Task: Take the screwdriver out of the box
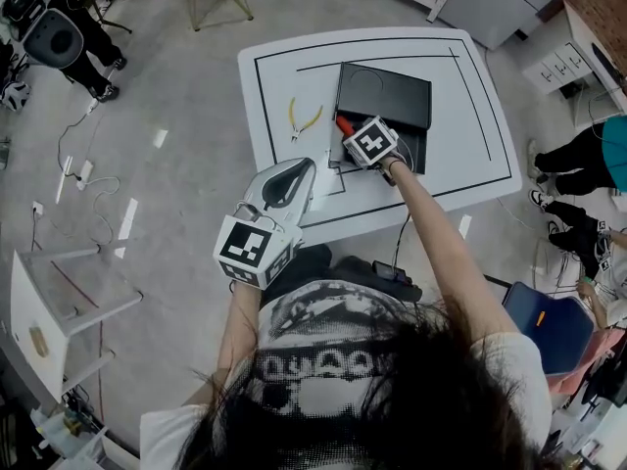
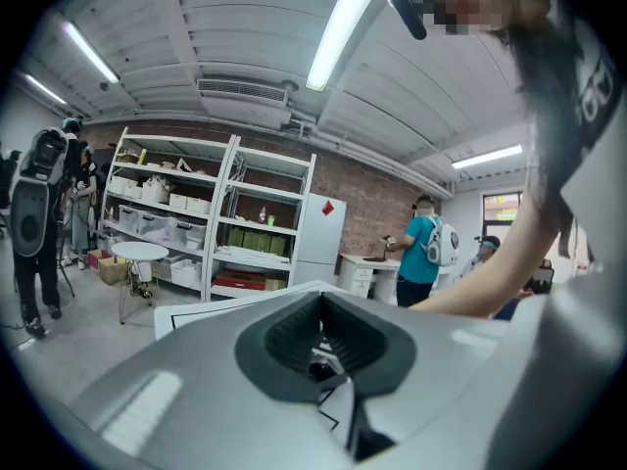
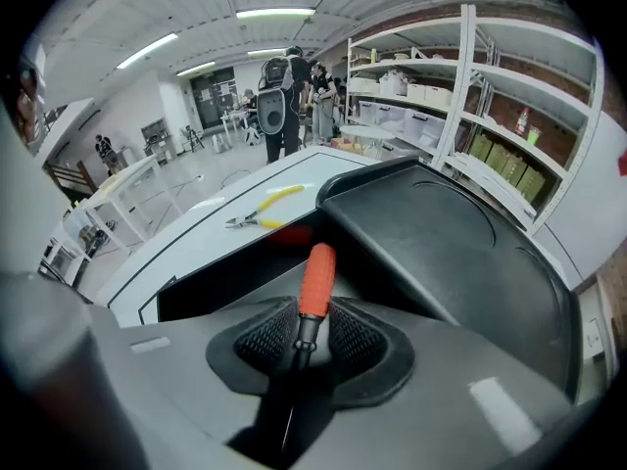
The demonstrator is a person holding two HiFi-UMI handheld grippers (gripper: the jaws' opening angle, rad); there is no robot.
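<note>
The right claw is closing around the screwdriver. Its pads stand just off the black neck, and the red handle points into the open box. That arm reaches steeply down over the desk. The left claw is closed and empty, held level at the desk's near edge. Only the head view shows both claws.

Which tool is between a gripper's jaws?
The red-handled screwdriver, between the closing jaws of the right gripper; the yellow-handled pliers lie apart on the table.
</note>
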